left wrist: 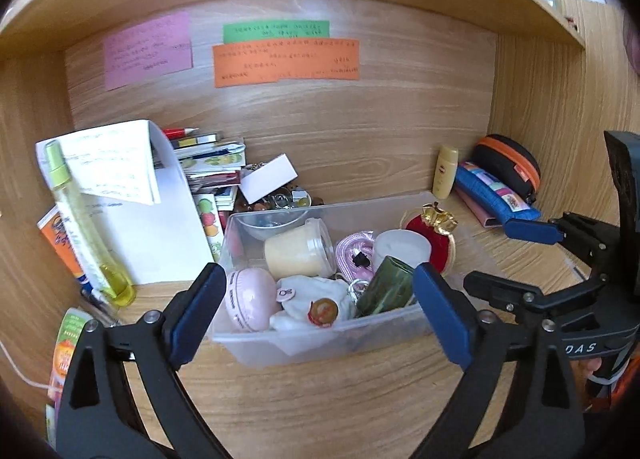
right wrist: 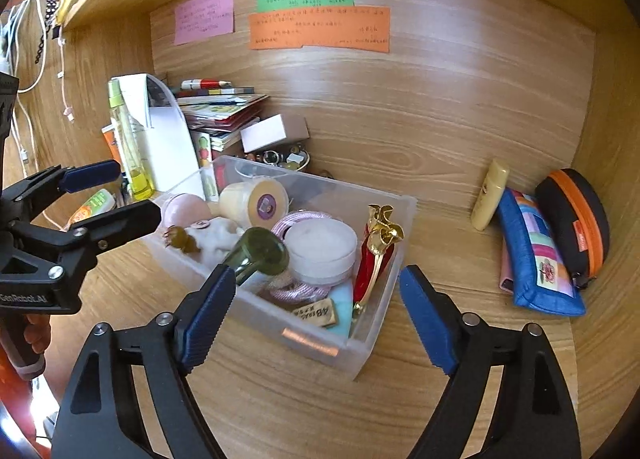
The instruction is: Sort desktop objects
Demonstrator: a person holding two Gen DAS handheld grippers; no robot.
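Sitting on the wooden counter [left wrist: 320, 399], a clear rectangular plastic bin [left wrist: 320, 343] runs its long axis left-right across the left wrist view; from the right wrist view it angles away toward upper left.

Bin contents: pink round compact [left wrist: 250, 305], white cloth pouch [left wrist: 316, 299], cream-filled clear jar on its side with lid toward the right end [left wrist: 298, 249], dark green glass bottle [right wrist: 260, 253] tilted, mouth toward the near wall, white round tub [right wrist: 322, 249], pink cord [left wrist: 354, 247], red-and-gold ornament [right wrist: 378, 255] leaning upright against the right end wall.

Left gripper [left wrist: 320, 313]: jaws wide apart, holding nothing, straddling the bin's near side. Right gripper [right wrist: 316, 313]: jaws wide apart, empty, at the bin's near corner.

Outside the bin: tall yellow-green spray bottle [left wrist: 80, 227] upright beside white papers at left; blue patchwork fabric pouch [right wrist: 536, 255] and black oval case with orange zip [right wrist: 576, 219] lying well to the right, a small yellow tube [right wrist: 490, 195] leaning on the back wall beside them.
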